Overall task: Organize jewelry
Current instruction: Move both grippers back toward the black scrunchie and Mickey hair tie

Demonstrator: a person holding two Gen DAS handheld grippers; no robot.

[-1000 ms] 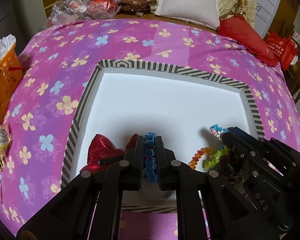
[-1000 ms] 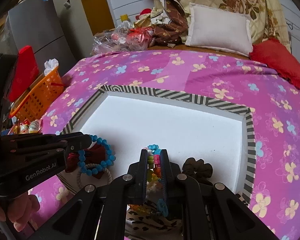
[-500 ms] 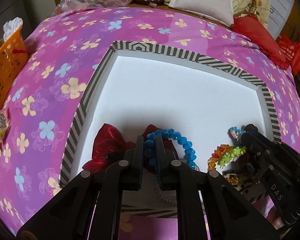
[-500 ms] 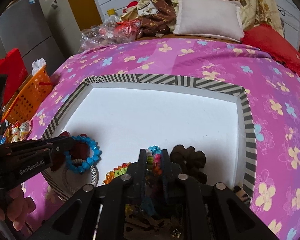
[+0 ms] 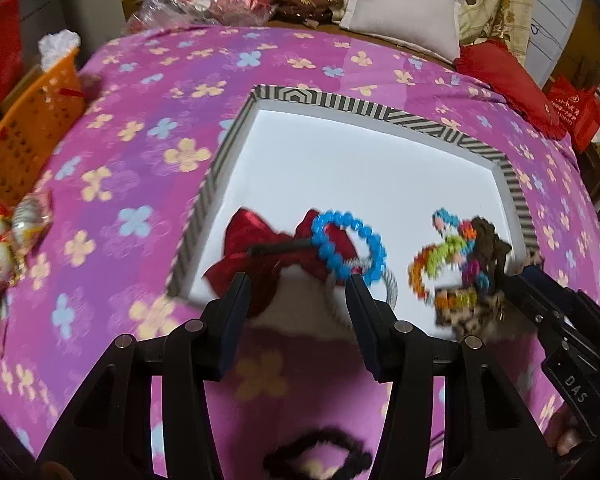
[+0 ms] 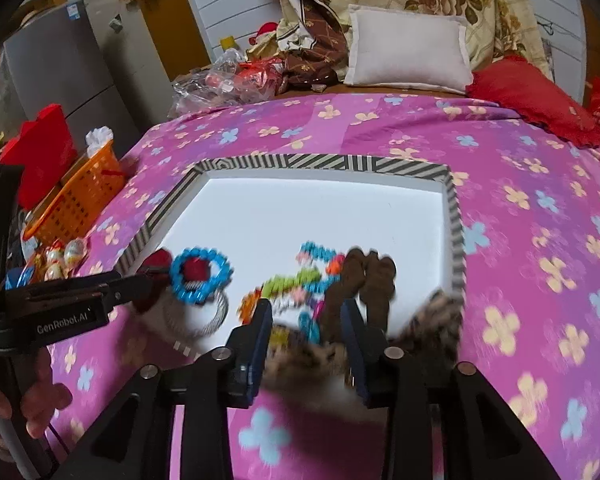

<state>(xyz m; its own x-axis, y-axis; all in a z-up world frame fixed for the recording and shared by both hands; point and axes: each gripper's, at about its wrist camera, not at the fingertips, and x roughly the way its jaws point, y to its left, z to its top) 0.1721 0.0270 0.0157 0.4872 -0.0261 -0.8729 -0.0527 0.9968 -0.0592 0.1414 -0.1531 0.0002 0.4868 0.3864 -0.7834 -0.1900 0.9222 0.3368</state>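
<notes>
Along the near edge of the white tray [image 5: 340, 168], with its striped black-and-white rim, the jewelry lies in two loose clusters on the pink flowered bedspread [image 5: 140, 140]. Both grippers hang just short of that edge with their fingers spread apart and nothing between them: the left gripper [image 5: 298, 300] faces the left cluster, the right gripper [image 6: 306, 330] the right one. Judging from this, the step in hand is the release of a piece into the tray, with each tool free for its next pick.

The blue bead bracelet [image 5: 350, 246] is a closed ring of round turquoise beads, lying flat and partly over a red satin bow [image 5: 256, 248], with a pale corded ring [image 5: 388, 284] just beneath its near side. To the right, a multicoloured bead bracelet [image 5: 440, 256] in orange, green and blue tangles against a brown scrunchie [image 6: 364, 280]; motion blur hides how the strands cross. A leopard-print fabric piece [image 6: 432, 320] drapes over the tray's near right rim.

A dark fuzzy hair tie [image 5: 320, 454] lies on the bedspread outside the tray, near the left gripper's base. The next move probably calls for reaching that stray piece and closing the fingers across its thin band, as it is soft and will flatten under a loose pinch.
</notes>
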